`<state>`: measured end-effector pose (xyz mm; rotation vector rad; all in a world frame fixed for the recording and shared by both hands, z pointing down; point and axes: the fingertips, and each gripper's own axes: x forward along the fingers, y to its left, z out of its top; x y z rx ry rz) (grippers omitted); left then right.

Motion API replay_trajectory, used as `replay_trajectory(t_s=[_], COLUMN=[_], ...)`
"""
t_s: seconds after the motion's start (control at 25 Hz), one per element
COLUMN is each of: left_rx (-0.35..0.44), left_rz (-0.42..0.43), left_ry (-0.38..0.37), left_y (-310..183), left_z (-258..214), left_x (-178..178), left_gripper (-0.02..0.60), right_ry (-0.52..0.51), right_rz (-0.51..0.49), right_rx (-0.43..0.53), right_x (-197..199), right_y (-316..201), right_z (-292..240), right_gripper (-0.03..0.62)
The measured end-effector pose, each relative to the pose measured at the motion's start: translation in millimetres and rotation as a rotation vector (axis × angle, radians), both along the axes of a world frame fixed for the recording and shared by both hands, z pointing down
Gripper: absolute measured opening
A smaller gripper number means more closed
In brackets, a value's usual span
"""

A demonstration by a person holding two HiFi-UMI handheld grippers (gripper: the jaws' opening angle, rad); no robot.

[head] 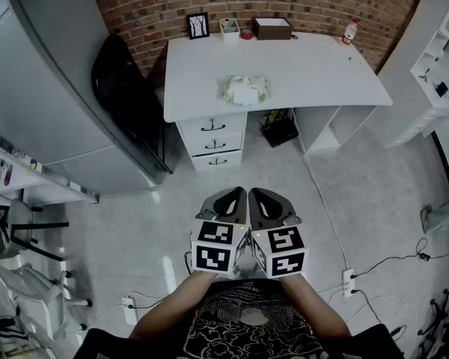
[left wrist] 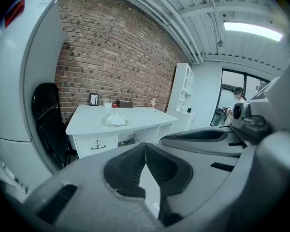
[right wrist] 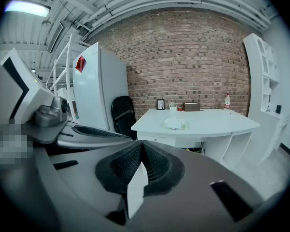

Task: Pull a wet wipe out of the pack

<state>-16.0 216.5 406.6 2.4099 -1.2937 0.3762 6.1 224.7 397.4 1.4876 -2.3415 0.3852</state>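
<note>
Task status: not begun, by my reading. Nothing is pulled out, and reaching the pack, opening it and drawing a wipe all lie ahead.

- Wet wipe pack [head: 245, 90]: lies flat near the front edge of the white desk [head: 322, 77], above the drawers [head: 213, 137], well apart from both of my grippers. A pale flap shows on top. I cannot tell whether a wipe protrudes.
- Left gripper [head: 235, 194]: held low, close to my body, jaws pressed together on nothing.
- Right gripper [head: 259, 194]: just beside the left, jaws likewise closed and empty.
- Brown box [head: 272, 28]: at the desk's back edge by the brick wall, contents not visible.
- White holder [head: 229, 26]: left of the box, contents too small to name.
- Bottle [head: 350, 31]: upright at the desk's far right corner.
</note>
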Motion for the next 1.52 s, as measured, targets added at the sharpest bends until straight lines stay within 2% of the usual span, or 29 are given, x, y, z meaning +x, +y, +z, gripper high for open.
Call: replay_trajectory(t_s=[0.6,1.28,1.52], left_rx=[-0.016,-0.027,-0.054], left_rz=[0.002,-0.033,-0.057], left_ry=[0.004,-0.029,-0.035], left_y=[-7.5,-102.3,-135.4], left_z=[6.3,11.1,15.8], left_x=[-0.1,20.9,29.1], left_gripper=[0.014,0.014,0.014], right_ry=[-0.005,-0.027,-0.031], right_rz=[0.018,-0.02,-0.041], right_rx=[0.004,-0.017,-0.024], right_x=[4.7,28.2,37.8], right_y=[-8.2,-105.1,-140.2], right_z=[2.2,9.0,9.6], right_gripper=[0.018,0.018,0.018])
